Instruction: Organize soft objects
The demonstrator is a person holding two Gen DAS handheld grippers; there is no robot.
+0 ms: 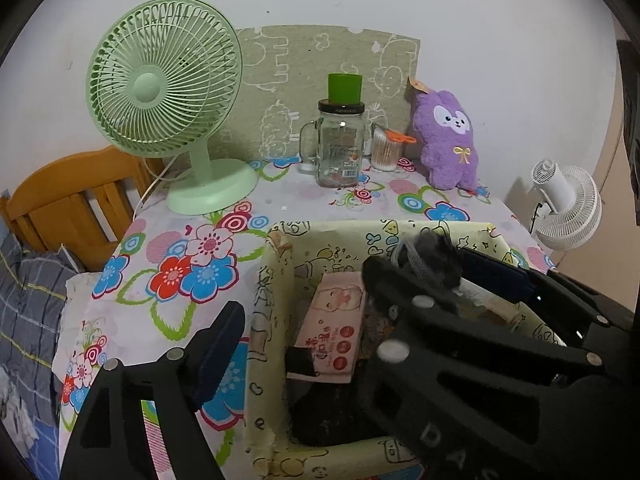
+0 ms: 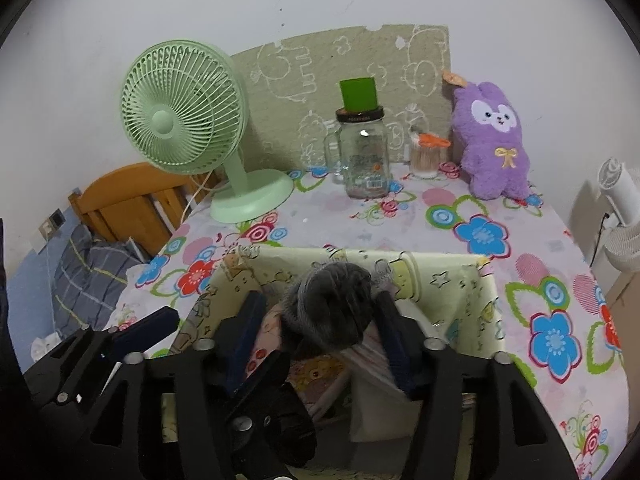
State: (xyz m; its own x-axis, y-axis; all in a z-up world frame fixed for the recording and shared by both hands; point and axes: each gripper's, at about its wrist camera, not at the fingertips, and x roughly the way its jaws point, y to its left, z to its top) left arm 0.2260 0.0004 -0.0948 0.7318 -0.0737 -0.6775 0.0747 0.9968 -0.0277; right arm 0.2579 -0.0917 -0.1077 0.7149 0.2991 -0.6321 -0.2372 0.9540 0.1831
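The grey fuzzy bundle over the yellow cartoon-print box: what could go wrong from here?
1. The grey fuzzy bundle sits between the right claw's pads, high in the yellow cartoon-print box; it may perch on the pink tissue pack rather than settle.
2. Both claws crowd the box; the left claw could bump the right one or snag the bundle.

Both views look forward and downward along their own fingers, from close above the near edge of the table (image 1: pixel 280 200), toward the wall behind its far edge. The left wrist view sits over the left wall of the yellow fabric box (image 1: pixel 276 264); the right wrist view hangs nearly centred over the same box (image 2: pixel 440 272) (its interior fills the foreground). Both share the box, the green fan (image 1: pixel 164 80) (image 2: pixel 184 116) at the far left corner and the purple plush (image 1: pixel 448 140) (image 2: pixel 496 144) at the far right.
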